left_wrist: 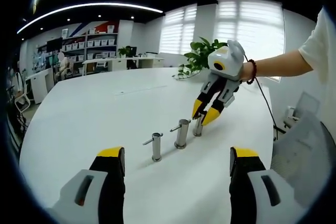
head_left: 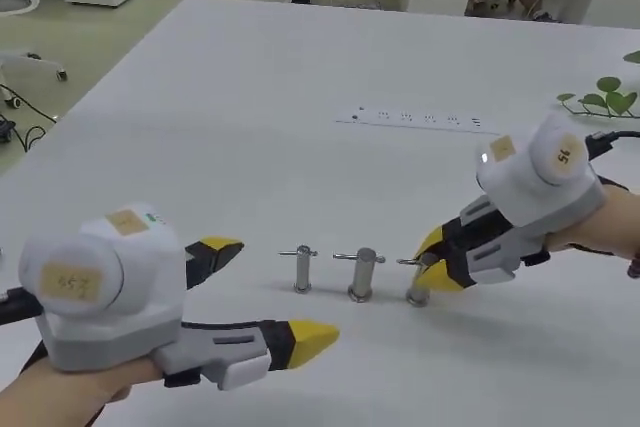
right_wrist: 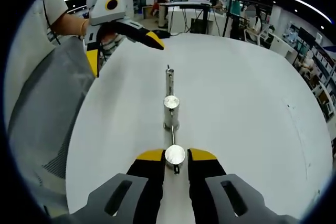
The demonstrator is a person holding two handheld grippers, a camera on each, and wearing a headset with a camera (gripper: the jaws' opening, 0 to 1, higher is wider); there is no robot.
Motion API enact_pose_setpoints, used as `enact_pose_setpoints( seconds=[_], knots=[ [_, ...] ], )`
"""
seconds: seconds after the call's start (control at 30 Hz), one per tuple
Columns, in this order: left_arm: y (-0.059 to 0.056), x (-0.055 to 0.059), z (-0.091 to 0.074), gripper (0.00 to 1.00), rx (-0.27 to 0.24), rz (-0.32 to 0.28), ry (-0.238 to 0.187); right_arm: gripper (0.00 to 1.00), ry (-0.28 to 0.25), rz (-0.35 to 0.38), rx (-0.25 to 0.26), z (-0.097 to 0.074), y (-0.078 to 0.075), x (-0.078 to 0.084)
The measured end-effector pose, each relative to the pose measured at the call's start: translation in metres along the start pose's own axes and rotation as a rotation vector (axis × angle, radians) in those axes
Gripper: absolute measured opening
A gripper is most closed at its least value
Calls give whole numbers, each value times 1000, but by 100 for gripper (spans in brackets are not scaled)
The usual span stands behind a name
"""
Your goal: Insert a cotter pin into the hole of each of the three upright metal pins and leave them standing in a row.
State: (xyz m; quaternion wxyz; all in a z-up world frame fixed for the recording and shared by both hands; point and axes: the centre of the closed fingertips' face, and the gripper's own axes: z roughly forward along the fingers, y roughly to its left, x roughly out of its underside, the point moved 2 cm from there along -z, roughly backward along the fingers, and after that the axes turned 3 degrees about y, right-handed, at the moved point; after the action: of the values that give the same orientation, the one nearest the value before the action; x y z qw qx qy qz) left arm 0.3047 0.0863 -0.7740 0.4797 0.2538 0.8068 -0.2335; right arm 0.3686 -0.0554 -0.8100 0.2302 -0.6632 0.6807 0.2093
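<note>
Head view: three metal pins (head_left: 362, 275) stand in a row toward the bench's near edge. Right gripper (head_left: 432, 265) jaws narrow, clamped on right-end pin (head_left: 418, 293). Left gripper (head_left: 275, 287) nearby, jaws wide.

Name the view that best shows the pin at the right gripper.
Right gripper view: the pin stands close, top plain, between the jaws. Head view: the right gripper covers part of it. Left gripper view: small, at that gripper's tips.

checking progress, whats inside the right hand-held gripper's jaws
Between the jaws of the right hand-held gripper stands the third upright silver metal pin, a thin cotter pin poking from it. Whether the jaws touch it is hidden.
</note>
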Motion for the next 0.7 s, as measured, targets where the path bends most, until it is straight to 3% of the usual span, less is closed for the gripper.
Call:
enact_pose_setpoints(
  seconds=[0.3,0.53,0.7],
  knots=[
    [2,-1,-3,82,-12,-9,-1,29,-70,130,64,-8,2,-8],
    [4,-4,-7,81,-23,-27,-4,34,-93,230,118,-17,7,-13],
    [6,-5,-9,81,-36,-18,3,43,-104,306,185,-26,10,-14]
  ],
)
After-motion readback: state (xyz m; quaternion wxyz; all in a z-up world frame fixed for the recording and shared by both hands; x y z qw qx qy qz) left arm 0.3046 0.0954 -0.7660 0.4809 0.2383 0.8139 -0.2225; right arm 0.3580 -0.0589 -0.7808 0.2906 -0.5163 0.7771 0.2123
